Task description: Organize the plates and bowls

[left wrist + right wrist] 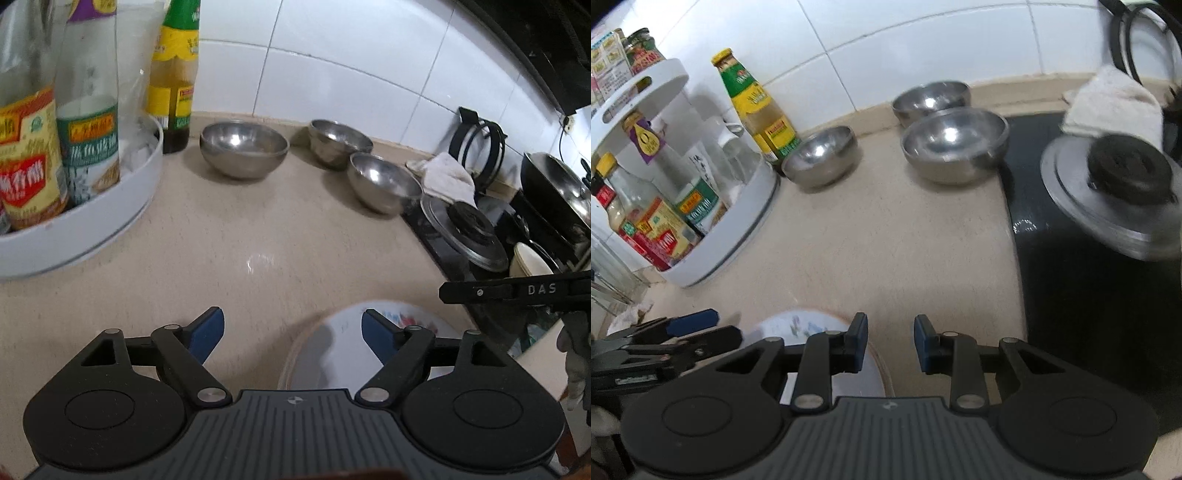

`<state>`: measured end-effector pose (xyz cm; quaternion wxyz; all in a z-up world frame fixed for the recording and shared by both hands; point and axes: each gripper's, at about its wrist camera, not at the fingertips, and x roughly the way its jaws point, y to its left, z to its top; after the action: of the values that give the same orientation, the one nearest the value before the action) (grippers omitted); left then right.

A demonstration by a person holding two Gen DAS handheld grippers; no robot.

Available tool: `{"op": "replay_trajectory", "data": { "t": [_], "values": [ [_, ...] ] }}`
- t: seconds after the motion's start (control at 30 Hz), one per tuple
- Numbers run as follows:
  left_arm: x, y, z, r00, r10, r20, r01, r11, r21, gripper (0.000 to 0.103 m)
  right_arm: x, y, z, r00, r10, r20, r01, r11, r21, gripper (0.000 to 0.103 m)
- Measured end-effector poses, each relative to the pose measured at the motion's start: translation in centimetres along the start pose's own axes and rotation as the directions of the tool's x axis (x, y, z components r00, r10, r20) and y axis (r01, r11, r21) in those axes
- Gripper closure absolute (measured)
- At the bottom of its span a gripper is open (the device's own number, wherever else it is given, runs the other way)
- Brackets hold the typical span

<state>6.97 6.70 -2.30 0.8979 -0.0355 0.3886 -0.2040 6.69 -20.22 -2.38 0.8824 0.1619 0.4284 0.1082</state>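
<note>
On the beige countertop [229, 251], near the front edge, a white plate [332, 347] with a brownish rim and a faint coloured print lies flat. Three steel bowls stand well apart from it toward the tiled wall: the left bowl [243, 149] just beside a green-capped sauce bottle [175, 74], the rear bowl [338, 142] against the wall, and the right bowl [384, 182] next to the black hob [1071, 258]. The rear and right bowls sit close together; none is nested.

Left gripper [293, 328]: jaws wide apart, nothing between the pads. One blue pad hangs over the plate, the other over bare counter; no grip is visible.

Right gripper [891, 341]: jaws narrow but with a clear gap, nothing held. It hovers over the counter at the right edge of the plate.

Progress, as a judgement: the plate appears set down at the front, and the bowls remain scattered. Gathering or stacking the three bowls seems to be the outstanding work. No final storage place can be identified.

Limits of view:
- The near half of the plate is covered by the gripper bodies in both views.
- A pale dish [530, 260] stands on edge in a dark rack at the far right, partly cut off; its type cannot be told.
- Motion blur softens the pot lid [1108, 192] and the cloth [1115, 99].
- Whether the left pad touches the plate cannot be told.
</note>
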Motion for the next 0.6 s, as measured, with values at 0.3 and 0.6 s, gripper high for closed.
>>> {"op": "replay_trajectory", "data": {
  "t": [0.3, 0.6],
  "values": [
    [1.6, -1.4, 5.0, 0.995, 0.084, 0.061, -0.083, 0.996, -0.022, 0.014, 0.3, -0.4, 7.5, 0.995, 0.098, -0.021, -0.099, 0.991, -0.087, 0.074],
    [4.2, -3.1, 9.8, 0.982, 0.166, 0.092, -0.166, 0.986, -0.008, 0.013, 2.2, 0.0, 14.9, 0.997, 0.068, -0.029, -0.073, 0.967, -0.245, 0.071]
  ]
}}
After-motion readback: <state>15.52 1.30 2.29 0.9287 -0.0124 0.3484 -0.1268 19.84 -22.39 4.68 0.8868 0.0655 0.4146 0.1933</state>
